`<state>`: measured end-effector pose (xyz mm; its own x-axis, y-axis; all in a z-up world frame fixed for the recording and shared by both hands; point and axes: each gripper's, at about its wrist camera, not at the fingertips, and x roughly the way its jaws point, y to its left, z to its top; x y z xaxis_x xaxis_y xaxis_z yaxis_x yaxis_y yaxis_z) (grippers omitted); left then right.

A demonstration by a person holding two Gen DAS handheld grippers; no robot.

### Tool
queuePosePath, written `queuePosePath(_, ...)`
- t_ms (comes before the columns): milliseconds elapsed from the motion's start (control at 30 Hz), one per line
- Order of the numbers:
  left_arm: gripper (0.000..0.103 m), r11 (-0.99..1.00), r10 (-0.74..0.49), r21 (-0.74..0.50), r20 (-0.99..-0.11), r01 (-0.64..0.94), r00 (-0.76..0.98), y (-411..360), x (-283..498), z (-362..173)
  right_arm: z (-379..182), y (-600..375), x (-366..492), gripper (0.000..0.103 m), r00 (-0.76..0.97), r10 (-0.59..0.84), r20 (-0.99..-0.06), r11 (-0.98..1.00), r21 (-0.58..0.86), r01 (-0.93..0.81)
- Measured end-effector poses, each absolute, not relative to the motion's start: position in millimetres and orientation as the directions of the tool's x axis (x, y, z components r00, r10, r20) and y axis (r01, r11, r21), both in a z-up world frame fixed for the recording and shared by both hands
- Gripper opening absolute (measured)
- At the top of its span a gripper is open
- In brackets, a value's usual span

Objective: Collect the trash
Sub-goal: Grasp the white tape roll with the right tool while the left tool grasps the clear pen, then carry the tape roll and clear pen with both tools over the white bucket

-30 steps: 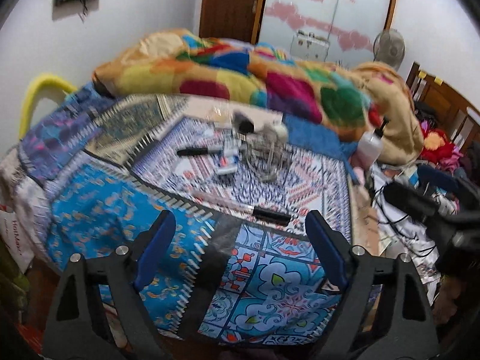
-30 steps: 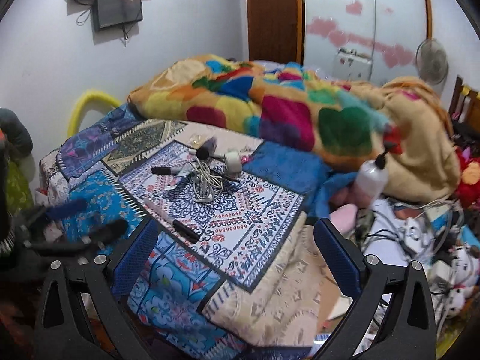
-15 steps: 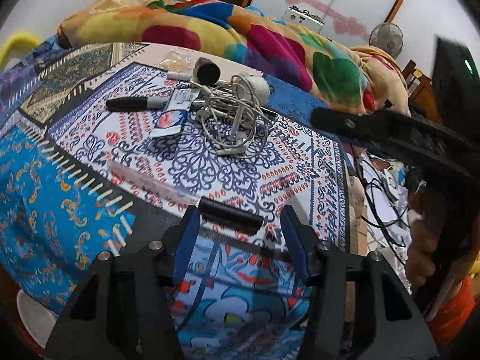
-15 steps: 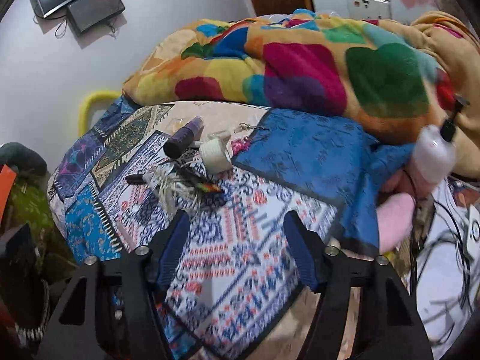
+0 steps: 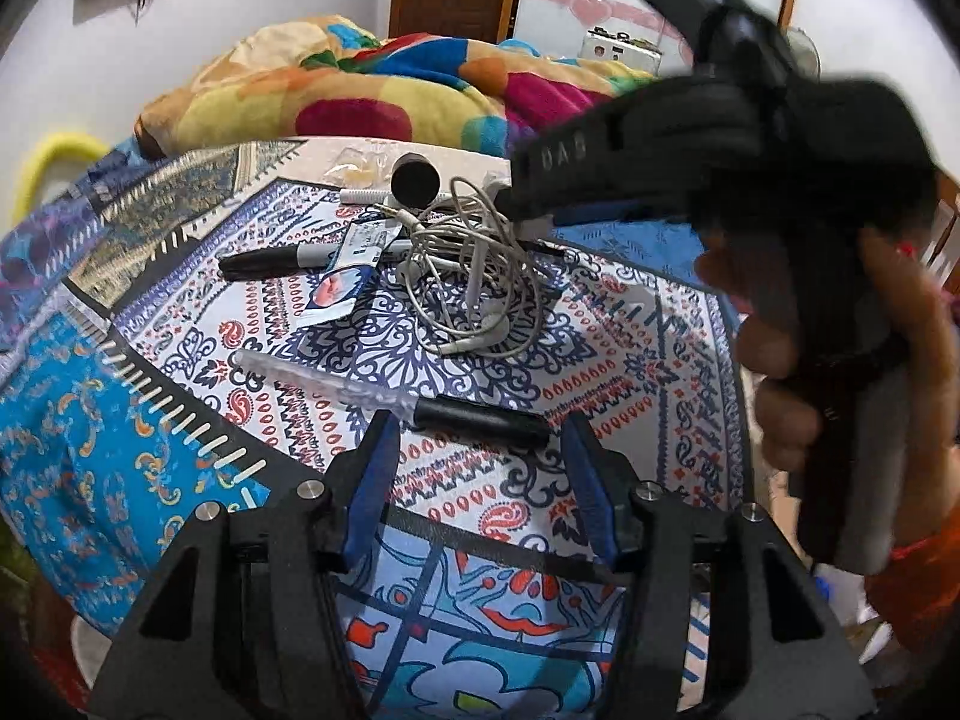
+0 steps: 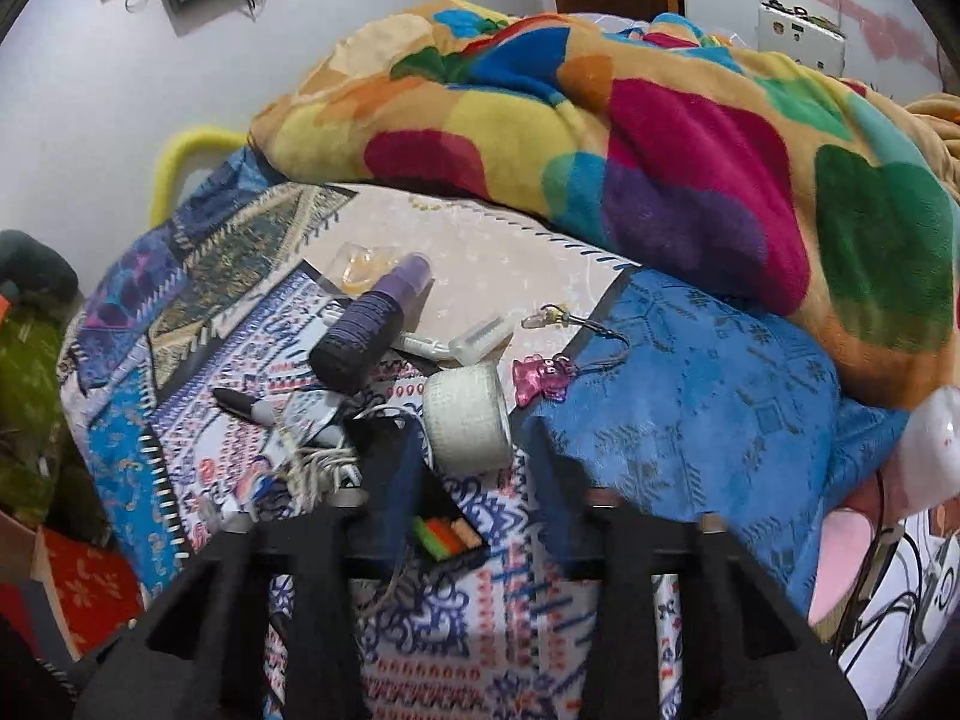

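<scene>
With its jaws closing astride the white tape roll (image 6: 468,423), the right tool (image 6: 474,474) risks snagging the tangled white earphone cable (image 5: 474,276) alongside, while the left tool (image 5: 480,456) hangs half-open, empty, over the black-handled clear-sheathed stick (image 5: 480,417).

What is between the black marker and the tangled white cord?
A small blue-and-white packet lies between the black marker and the tangled white cord, in the left wrist view.

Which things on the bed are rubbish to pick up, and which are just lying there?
Probably rubbish: clear plastic wrapper; torn packet.
Just lying about: tangled cable; marker; purple bottle; tape roll; pink keychain; blanket.
</scene>
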<state>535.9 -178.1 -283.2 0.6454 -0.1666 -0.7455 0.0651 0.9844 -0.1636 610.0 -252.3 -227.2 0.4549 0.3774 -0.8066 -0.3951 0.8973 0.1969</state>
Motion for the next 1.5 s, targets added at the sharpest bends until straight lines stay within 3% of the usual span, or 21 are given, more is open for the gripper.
queuePosePath(267,0.059,0.956,-0.26,-0.29,-0.77,0.043,0.583,-162,540,-279,-215,-279,593,0.024,0.495,0.405,-0.769,0.902,0.245,-0.356)
queuePosePath(333,0.067,0.96,-0.234,-0.28,-0.778,0.011,0.584,-166,541,-278,-212,-289,586,0.024,0.5,0.407,-0.764,0.904,0.257,-0.342)
queuePosePath(500,0.068,0.973,-0.167,-0.228,-0.789,-0.03,0.591,-180,554,-272,-210,-313,565,0.024,0.499,0.401,-0.768,0.911,0.278,-0.304)
queuePosePath(733,0.068,0.969,0.039,-0.118,-0.793,-0.216,0.608,-183,563,-285,-205,-327,530,0.024,0.513,0.369,-0.775,0.923,0.239,-0.303)
queuePosePath(867,0.045,0.978,0.109,-0.029,-0.769,-0.205,0.63,-183,550,-290,-204,-327,514,0.024,0.502,0.38,-0.776,0.918,0.249,-0.31)
queuePosePath(1000,0.02,0.985,0.091,-0.023,-0.778,-0.172,0.622,-165,537,-288,-200,-328,495,0.024,0.515,0.378,-0.769,0.917,0.234,-0.323)
queuePosePath(1100,0.009,0.987,0.06,-0.043,-0.797,-0.155,0.601,-144,527,-287,-197,-326,488,0.024,0.517,0.387,-0.764,0.915,0.245,-0.322)
queuePosePath(1267,0.009,0.988,-0.035,-0.115,-0.823,-0.105,0.567,-124,512,-280,-194,-318,478,0.024,0.502,0.397,-0.768,0.91,0.26,-0.322)
queuePosePath(1500,0.009,0.99,-0.073,-0.133,-0.794,-0.055,0.604,-109,478,-241,-172,-295,454,0.024,0.513,0.403,-0.758,0.903,0.237,-0.359)
